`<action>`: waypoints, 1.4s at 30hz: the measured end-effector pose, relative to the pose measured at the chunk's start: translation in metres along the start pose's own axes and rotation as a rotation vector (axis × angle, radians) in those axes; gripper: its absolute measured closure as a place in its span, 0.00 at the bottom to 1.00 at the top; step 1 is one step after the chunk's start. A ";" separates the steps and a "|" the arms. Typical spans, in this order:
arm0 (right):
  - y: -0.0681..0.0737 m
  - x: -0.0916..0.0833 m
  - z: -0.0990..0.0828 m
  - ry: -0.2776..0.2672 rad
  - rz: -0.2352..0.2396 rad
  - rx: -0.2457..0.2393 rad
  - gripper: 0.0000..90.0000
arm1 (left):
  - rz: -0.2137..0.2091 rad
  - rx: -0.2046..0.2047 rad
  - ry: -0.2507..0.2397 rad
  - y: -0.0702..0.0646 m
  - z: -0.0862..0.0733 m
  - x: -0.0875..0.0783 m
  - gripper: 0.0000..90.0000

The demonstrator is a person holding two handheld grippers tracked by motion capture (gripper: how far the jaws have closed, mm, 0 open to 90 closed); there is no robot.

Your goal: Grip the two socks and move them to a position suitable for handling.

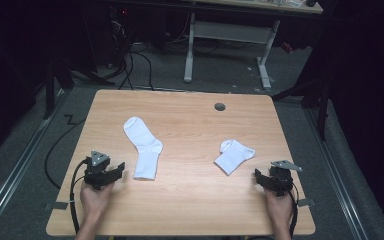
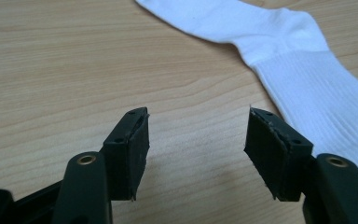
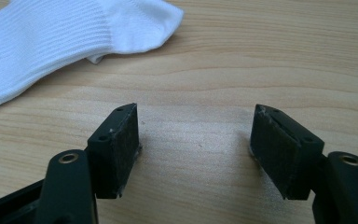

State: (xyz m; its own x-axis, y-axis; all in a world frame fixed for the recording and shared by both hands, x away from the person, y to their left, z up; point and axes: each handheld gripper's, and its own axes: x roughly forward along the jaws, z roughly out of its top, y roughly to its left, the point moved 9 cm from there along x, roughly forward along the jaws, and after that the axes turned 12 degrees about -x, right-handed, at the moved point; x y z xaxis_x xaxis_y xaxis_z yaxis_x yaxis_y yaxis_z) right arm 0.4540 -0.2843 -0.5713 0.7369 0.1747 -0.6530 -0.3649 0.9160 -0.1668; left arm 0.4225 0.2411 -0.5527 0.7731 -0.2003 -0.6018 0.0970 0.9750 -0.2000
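Two white socks lie on the wooden table. A long sock lies stretched out left of centre, and a shorter folded sock lies right of centre. My left gripper rests on the table just left of the long sock's cuff, open, with bare wood between its jaws. In the left gripper view, that sock runs past the right pad of the left gripper. My right gripper sits open just right of the folded sock. In the right gripper view, the folded sock lies up and left of the right gripper.
A round cable hole sits near the table's far edge. Beyond the table stand a white desk frame and loose cables on the grey floor. Bare wood lies between the two socks and along the near edge.
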 end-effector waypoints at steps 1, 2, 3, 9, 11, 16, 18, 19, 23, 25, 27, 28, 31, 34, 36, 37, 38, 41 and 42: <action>0.000 0.000 0.000 0.001 0.001 0.005 0.36 | 0.000 0.000 0.000 0.000 0.000 0.000 0.44; 0.000 0.000 0.000 0.001 0.001 0.007 0.36 | -0.007 0.001 0.009 -0.002 0.002 0.000 0.44; 0.000 0.000 0.000 0.001 0.001 0.007 0.36 | -0.007 0.001 0.009 -0.002 0.002 0.000 0.44; 0.000 0.000 0.000 0.000 0.000 0.001 0.36 | -0.041 0.000 -0.002 -0.006 0.009 0.002 0.46; 0.001 0.000 0.000 0.001 0.001 0.005 0.36 | -0.052 0.001 -0.002 -0.007 0.011 0.003 0.47; 0.001 0.000 0.000 0.001 0.002 0.006 0.36 | -0.056 0.023 0.011 -0.013 0.016 0.005 0.47; 0.001 0.000 0.000 0.001 0.001 0.005 0.36 | -0.059 0.025 0.009 -0.015 0.018 0.006 0.46; 0.001 0.000 0.000 0.001 0.001 0.005 0.36 | -0.058 0.026 0.011 -0.016 0.019 0.006 0.46; 0.001 0.000 0.000 0.001 0.002 0.006 0.36 | -0.067 0.029 0.016 -0.020 0.024 0.011 0.44; 0.001 0.000 0.000 0.001 0.002 0.006 0.36 | -0.065 0.040 0.023 -0.023 0.027 0.014 0.42; 0.001 0.000 0.000 0.001 0.001 0.005 0.36 | -0.068 0.047 0.022 -0.026 0.030 0.016 0.42; 0.001 0.000 0.000 0.002 0.001 0.005 0.36 | -0.079 0.042 0.006 -0.028 0.034 0.019 0.43; 0.001 0.000 0.000 0.001 0.001 0.006 0.36 | -0.076 0.043 0.026 -0.029 0.033 0.023 0.41; 0.001 0.000 0.000 0.001 0.001 0.005 0.36 | -0.062 0.083 0.048 -0.035 0.036 0.031 0.41; 0.001 0.000 0.000 0.001 0.002 0.006 0.36 | -0.059 0.099 0.047 -0.039 0.039 0.034 0.42; 0.001 0.000 0.000 0.001 0.002 0.005 0.36 | -0.057 0.105 0.053 -0.041 0.039 0.036 0.41; 0.001 0.000 0.000 0.001 0.002 0.005 0.36 | -0.057 0.110 0.053 -0.043 0.041 0.038 0.41; 0.001 0.000 0.000 0.001 0.002 0.006 0.36 | -0.049 0.133 0.065 -0.047 0.045 0.046 0.41; 0.001 0.000 0.000 0.001 0.002 0.006 0.36 | -0.045 0.137 0.070 -0.049 0.046 0.049 0.40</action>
State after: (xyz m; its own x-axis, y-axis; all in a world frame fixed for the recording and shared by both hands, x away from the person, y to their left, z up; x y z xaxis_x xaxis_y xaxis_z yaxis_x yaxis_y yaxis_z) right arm 0.4533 -0.2839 -0.5713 0.7358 0.1758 -0.6540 -0.3626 0.9179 -0.1613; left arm 0.4844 0.1880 -0.5367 0.7212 -0.2459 -0.6476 0.2193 0.9678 -0.1233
